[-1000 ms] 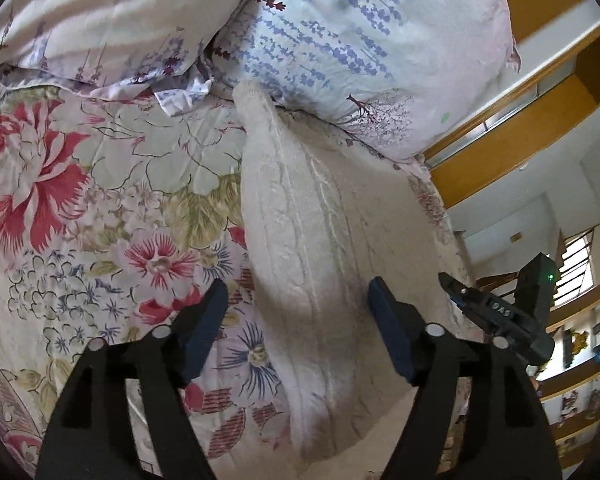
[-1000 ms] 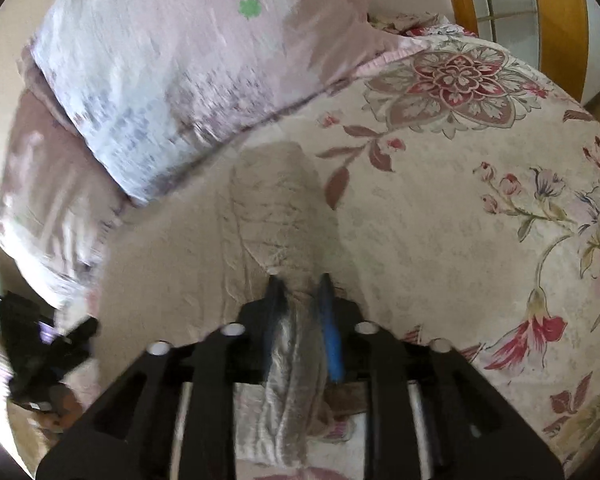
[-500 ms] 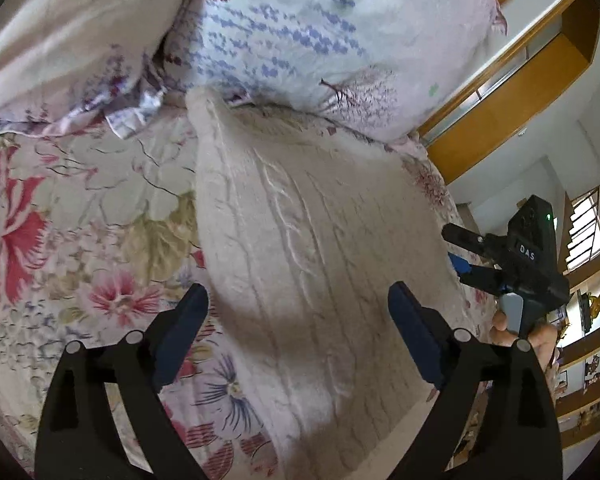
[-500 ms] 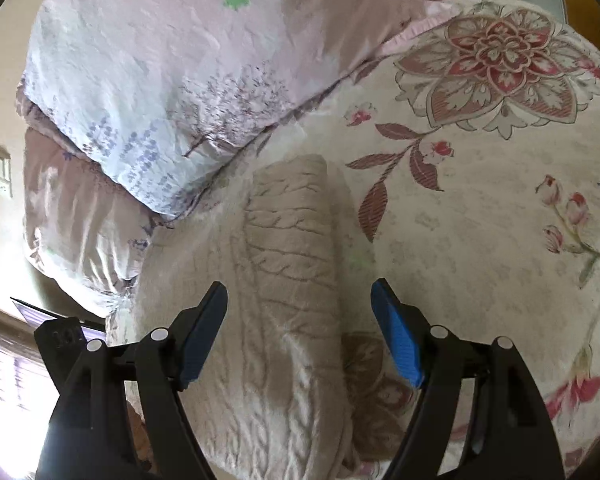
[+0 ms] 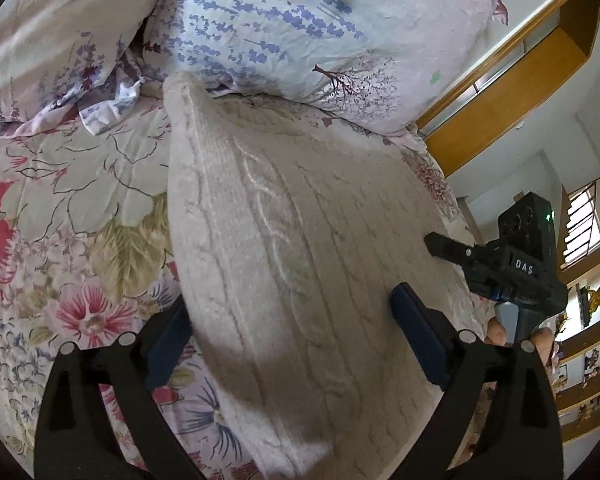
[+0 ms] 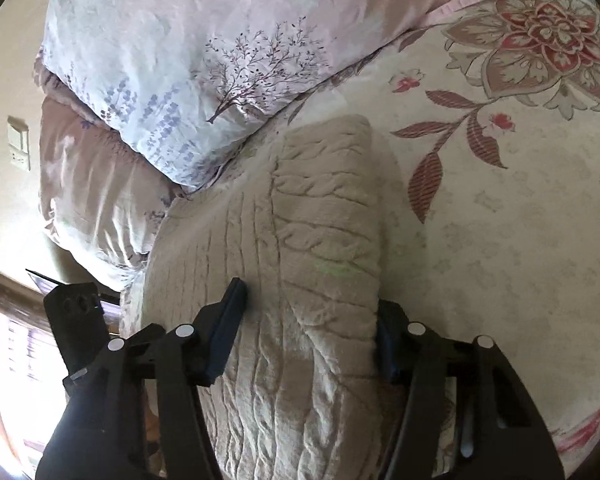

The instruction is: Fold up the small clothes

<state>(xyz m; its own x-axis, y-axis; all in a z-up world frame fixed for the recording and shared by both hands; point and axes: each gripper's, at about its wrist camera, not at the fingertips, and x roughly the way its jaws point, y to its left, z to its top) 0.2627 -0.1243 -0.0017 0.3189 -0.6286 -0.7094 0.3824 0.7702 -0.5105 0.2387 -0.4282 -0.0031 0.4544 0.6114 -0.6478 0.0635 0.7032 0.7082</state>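
Observation:
A cream cable-knit garment (image 5: 300,240) lies folded lengthwise on the floral bedspread (image 5: 80,208), its far end against the pillows. My left gripper (image 5: 292,340) hovers over its near part, jaws wide and still opening, one finger at the left edge and the other over the knit, not pinching it. In the right wrist view the garment's (image 6: 320,240) thick folded strip runs between the fingers of my right gripper (image 6: 304,336). Its jaws are closing around that strip, the right finger at the strip's edge, with no visible pinch. Each gripper shows in the other's view: right gripper (image 5: 512,264), left gripper (image 6: 76,320).
Two floral pillows (image 5: 320,28) are stacked at the head of the bed, just beyond the garment. A wooden window frame (image 5: 512,104) and shelves (image 5: 588,360) stand past the bed's right side. A hand (image 5: 540,336) holds the right gripper's handle.
The right gripper, shut on a fold of the knit a second ago, let it go, opened wide, and has since narrowed around the strip. The left jaws widened and moved in over the garment.

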